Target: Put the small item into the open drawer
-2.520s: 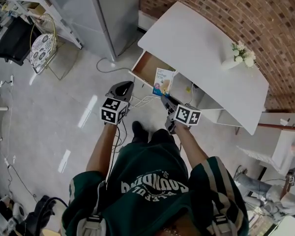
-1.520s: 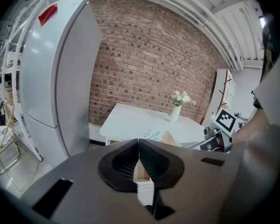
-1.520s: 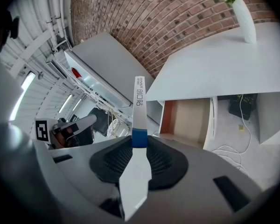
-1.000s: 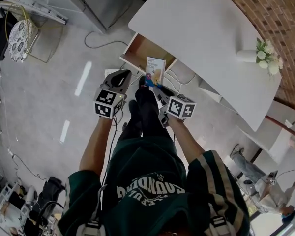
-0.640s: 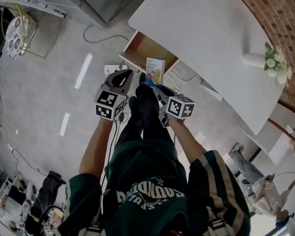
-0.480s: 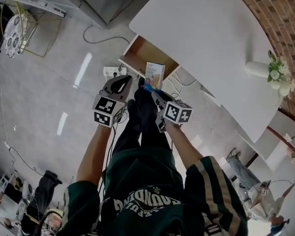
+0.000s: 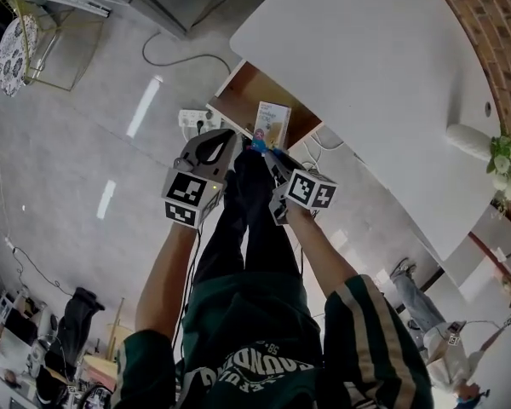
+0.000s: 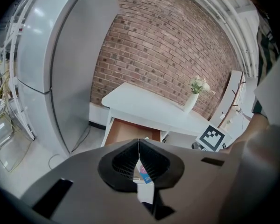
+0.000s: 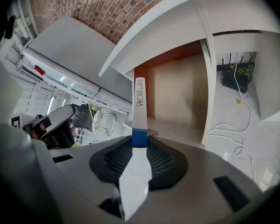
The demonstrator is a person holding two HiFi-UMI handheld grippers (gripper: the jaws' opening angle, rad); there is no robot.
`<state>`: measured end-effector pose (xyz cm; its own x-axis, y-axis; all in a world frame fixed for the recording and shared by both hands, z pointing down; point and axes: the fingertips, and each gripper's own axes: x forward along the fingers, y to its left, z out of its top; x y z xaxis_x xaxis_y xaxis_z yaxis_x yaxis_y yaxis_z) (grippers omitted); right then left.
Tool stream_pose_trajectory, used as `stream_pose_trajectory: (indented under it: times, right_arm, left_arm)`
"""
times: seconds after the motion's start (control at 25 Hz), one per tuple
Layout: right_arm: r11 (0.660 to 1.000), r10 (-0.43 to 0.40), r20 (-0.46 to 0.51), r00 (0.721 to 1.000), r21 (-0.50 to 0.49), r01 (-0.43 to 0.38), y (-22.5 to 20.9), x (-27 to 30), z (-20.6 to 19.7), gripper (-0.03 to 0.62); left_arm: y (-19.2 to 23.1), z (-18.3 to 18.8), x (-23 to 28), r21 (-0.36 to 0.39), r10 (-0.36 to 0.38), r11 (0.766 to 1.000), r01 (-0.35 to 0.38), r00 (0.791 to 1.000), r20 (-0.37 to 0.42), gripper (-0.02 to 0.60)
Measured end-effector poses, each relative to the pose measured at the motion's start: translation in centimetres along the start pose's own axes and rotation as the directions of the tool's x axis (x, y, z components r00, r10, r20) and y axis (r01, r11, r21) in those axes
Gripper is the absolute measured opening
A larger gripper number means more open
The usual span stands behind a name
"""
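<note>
The small item is a flat white box with a blue end (image 7: pixel 272 123), standing upright with my right gripper (image 7: pixel 265 149) shut on its lower end. In the right gripper view the box (image 9: pixel 138 107) shows edge-on between the pads, right in front of the open wooden drawer (image 9: pixel 178 93). From the head view, the drawer (image 7: pixel 249 95) sticks out from under the white table (image 7: pixel 366 66), and the box hovers at its front edge. My left gripper (image 7: pixel 224 137) hangs shut and empty just left of the box. In its own view the jaws (image 8: pixel 139 142) meet below the drawer (image 8: pixel 129 133).
A power strip (image 7: pixel 195 119) with cables lies on the floor left of the drawer. A router (image 9: pixel 238 78) sits under the table to the right. A grey fridge (image 8: pixel 60 64) stands left of the table, a vase of flowers (image 7: pixel 487 144) on its far end. The person's legs (image 7: pixel 243 220) are between the grippers.
The person has stepped closer and both grippers have come nearer to the drawer. The box stays held in the right gripper; the left jaws stay shut.
</note>
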<state>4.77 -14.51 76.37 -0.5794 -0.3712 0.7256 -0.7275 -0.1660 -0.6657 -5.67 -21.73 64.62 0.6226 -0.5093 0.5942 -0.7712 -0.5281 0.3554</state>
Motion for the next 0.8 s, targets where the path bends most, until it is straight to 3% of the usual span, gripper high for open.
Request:
stream_pose_trajectory:
  times: [0.56, 0.8]
  right_arm:
    - [0.995, -0.032, 0.07, 0.997, 0.101, 0.025, -2.6, 5.0, 3.5, 0.11]
    - [0.981, -0.024, 0.099, 0.995, 0.195, 0.005, -3.1, 6.3, 4.3, 0.11]
  left_arm:
    - [0.8, -2.4, 2.3, -0.055, -0.009, 0.998, 0.008, 1.0, -0.02, 0.017]
    - [0.9, -3.2, 2.7, -0.066, -0.004, 0.998, 0.001, 0.999, -0.037, 0.017]
